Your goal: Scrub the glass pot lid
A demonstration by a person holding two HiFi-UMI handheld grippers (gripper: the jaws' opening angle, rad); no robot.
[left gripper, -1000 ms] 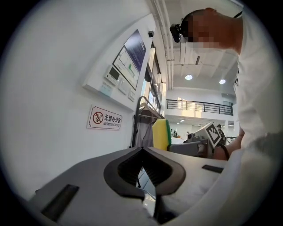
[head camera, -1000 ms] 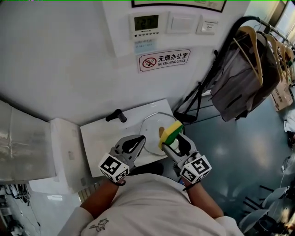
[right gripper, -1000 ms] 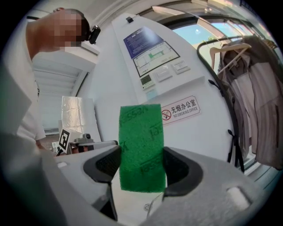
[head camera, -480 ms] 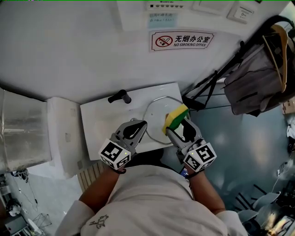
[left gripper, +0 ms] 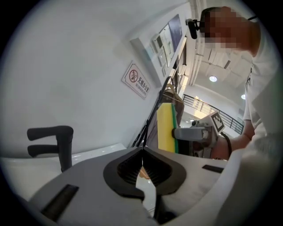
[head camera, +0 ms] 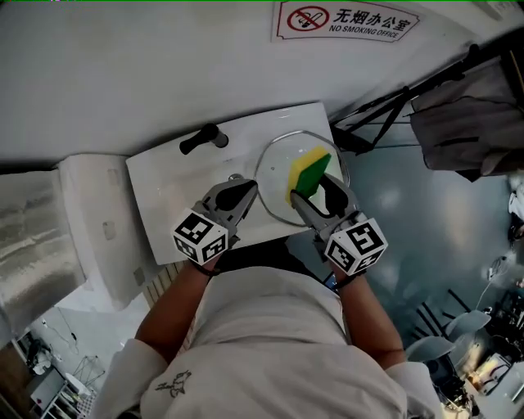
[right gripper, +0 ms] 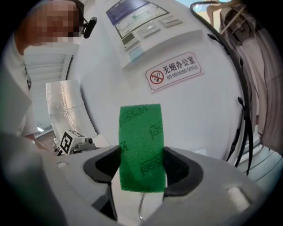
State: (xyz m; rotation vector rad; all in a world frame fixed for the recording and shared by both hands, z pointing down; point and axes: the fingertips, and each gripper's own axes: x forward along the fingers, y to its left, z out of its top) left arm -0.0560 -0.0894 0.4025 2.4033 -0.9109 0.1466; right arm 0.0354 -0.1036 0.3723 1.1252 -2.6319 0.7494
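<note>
The round glass pot lid [head camera: 274, 155] lies on the white sink top [head camera: 172, 192], at its right end. My right gripper [head camera: 316, 193] is shut on a yellow and green sponge [head camera: 309, 173], which stands upright over the lid's middle. In the right gripper view the sponge's green scouring side [right gripper: 140, 141] fills the gap between the jaws [right gripper: 141, 173], and a thin strip of the lid's metal rim [right gripper: 140, 207] shows below. My left gripper [head camera: 247, 189] is shut with nothing seen between its pads, its tips by the lid's left edge. The left gripper view shows its jaws [left gripper: 142, 151] pressed together and the sponge [left gripper: 166, 128] beyond them.
A black faucet [head camera: 203, 137] stands at the sink's back left, also the faucet [left gripper: 52, 142] in the left gripper view. White wall with a no-smoking sign [head camera: 348, 20] lies behind. A coat rack with clothes [head camera: 458, 114] is at the right, a white radiator [head camera: 94, 233] at the left.
Both grippers have come down toward the sink top. The sponge has dropped from above the lid's near edge to over its middle. The left gripper stays shut.
</note>
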